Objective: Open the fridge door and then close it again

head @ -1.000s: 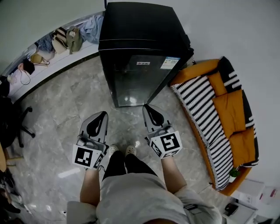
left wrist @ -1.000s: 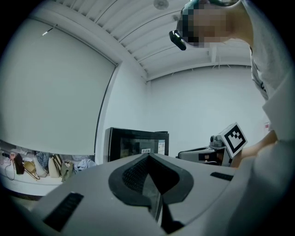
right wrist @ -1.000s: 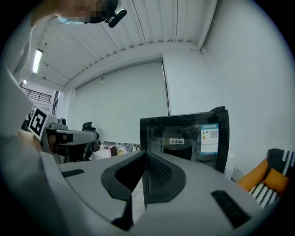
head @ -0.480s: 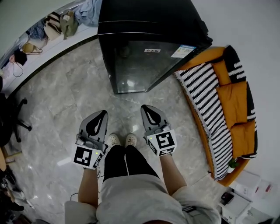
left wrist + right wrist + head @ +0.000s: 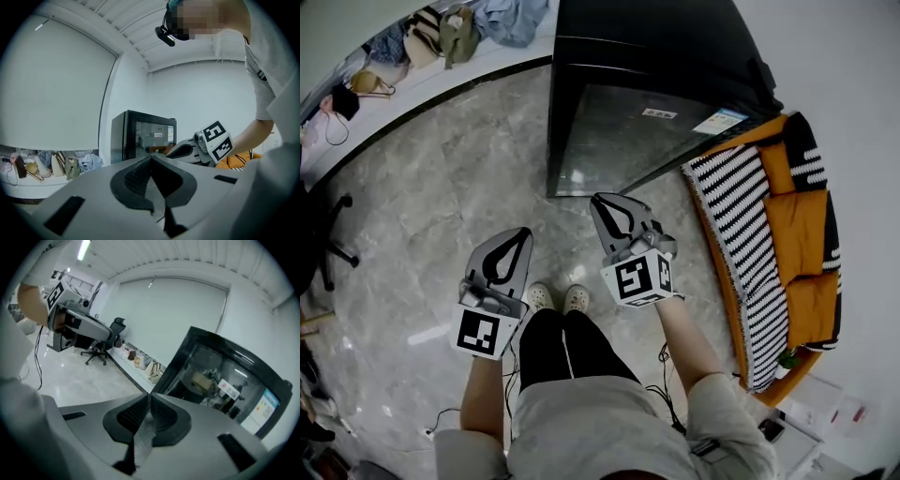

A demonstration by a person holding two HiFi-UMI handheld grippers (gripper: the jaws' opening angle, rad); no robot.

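Grey marble floor (image 5: 431, 206) fills the head view, with the person's pale shoes (image 5: 558, 298) at its middle. Just ahead of the shoes, one to each side, hang the two grippers, each with its marker cube toward the person. The left gripper (image 5: 521, 236) points forward over bare floor; in its own view its jaws are pressed together at the tip with nothing between them. The right gripper (image 5: 598, 200) is a little further forward, its tip near the lower front corner of the fridge (image 5: 647, 112) but apart from it. Its jaws are likewise closed and empty in its own view.

Beyond the grippers stands the black fridge, its glass door shut flush, with small labels on the glass. An orange sofa (image 5: 802, 220) with a black-and-white striped throw (image 5: 741, 225) sits just beside the fridge on the right. At the far left a pale ledge (image 5: 403, 80) along the wall carries bags and clothes, and an office chair (image 5: 328, 234) shows at the left edge.
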